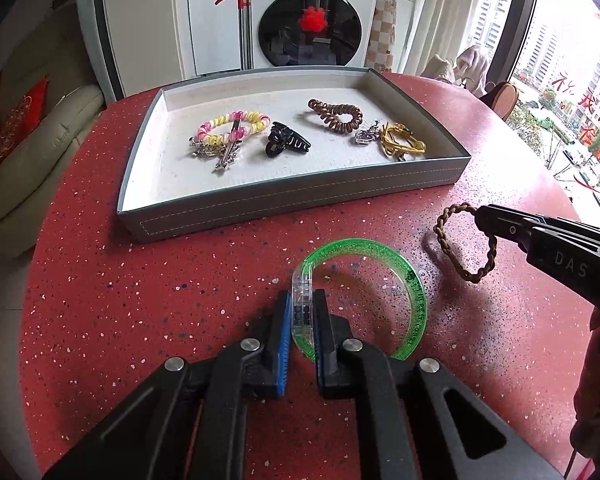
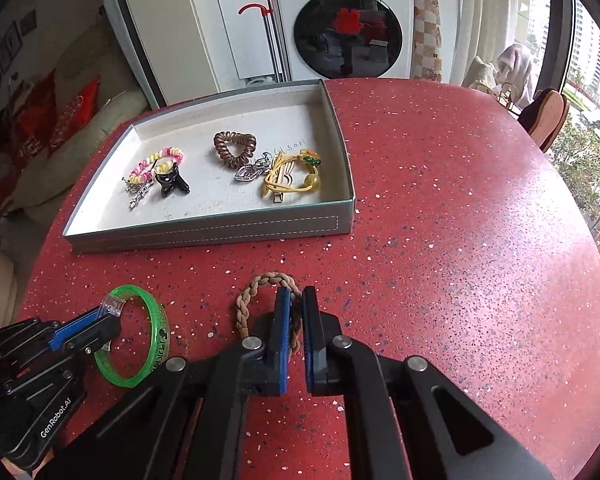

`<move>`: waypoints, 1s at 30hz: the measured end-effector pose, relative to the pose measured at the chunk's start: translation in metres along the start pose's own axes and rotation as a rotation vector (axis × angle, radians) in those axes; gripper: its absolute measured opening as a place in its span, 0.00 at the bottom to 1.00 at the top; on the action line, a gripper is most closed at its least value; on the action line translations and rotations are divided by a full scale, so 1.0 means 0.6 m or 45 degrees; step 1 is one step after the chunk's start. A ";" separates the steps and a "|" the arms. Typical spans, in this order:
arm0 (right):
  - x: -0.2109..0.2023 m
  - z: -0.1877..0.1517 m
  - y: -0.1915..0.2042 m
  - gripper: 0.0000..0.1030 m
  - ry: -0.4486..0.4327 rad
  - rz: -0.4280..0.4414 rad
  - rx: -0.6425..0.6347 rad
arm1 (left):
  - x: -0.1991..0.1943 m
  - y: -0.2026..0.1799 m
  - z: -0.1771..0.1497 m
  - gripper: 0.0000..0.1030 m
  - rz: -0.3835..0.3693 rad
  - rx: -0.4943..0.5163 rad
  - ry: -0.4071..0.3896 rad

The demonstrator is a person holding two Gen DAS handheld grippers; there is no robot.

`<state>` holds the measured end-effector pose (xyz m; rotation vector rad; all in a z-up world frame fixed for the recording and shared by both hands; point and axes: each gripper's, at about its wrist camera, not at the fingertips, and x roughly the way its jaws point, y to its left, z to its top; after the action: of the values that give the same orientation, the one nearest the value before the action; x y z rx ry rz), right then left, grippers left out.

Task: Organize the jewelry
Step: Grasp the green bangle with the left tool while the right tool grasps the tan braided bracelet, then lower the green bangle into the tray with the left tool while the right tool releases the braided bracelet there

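Left wrist view: the left gripper [image 1: 302, 312] has its jaws clamped on the clear clasp of a glittery green bangle [image 1: 414, 292], a stiff translucent ring lying on the red speckled table [image 1: 140, 300]. To the right, the right gripper [image 1: 484, 220] pinches a braided tan loop [image 1: 448, 220]. Farther off sits one shallow grey tray [image 1: 260, 210] with stitched walls and a white lining. In it lie five pieces: a pink-and-yellow coil band [image 1: 228, 126] with silver charms, one black claw clip [image 1: 284, 145], one brown coil tie [image 1: 336, 114], a silver trinket [image 1: 366, 136] and a yellow tangle [image 1: 402, 144] at the right end.

Right wrist view: the right gripper [image 2: 296, 304] is closed on the right side of the loop [image 2: 248, 300], which rests on the table [image 2: 460, 240] near the tray [image 2: 204, 232]. At the near left, the left gripper [image 2: 110, 318] grips the bangle [image 2: 160, 328]. The tray holds the coil band [image 2: 156, 164], claw clip [image 2: 172, 186], coil tie [image 2: 232, 150], trinket [image 2: 252, 170] and tangle [image 2: 296, 180].
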<state>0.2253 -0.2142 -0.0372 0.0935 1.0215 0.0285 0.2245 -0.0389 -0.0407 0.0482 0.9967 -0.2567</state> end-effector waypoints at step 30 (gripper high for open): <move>-0.082 0.083 0.031 0.06 -0.119 0.145 0.026 | -0.087 0.058 0.092 0.28 -0.013 -0.043 -0.198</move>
<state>0.2423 -0.2020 0.0321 0.1697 0.9221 0.1165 0.2511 -0.0040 0.0304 -0.0076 0.8465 -0.2489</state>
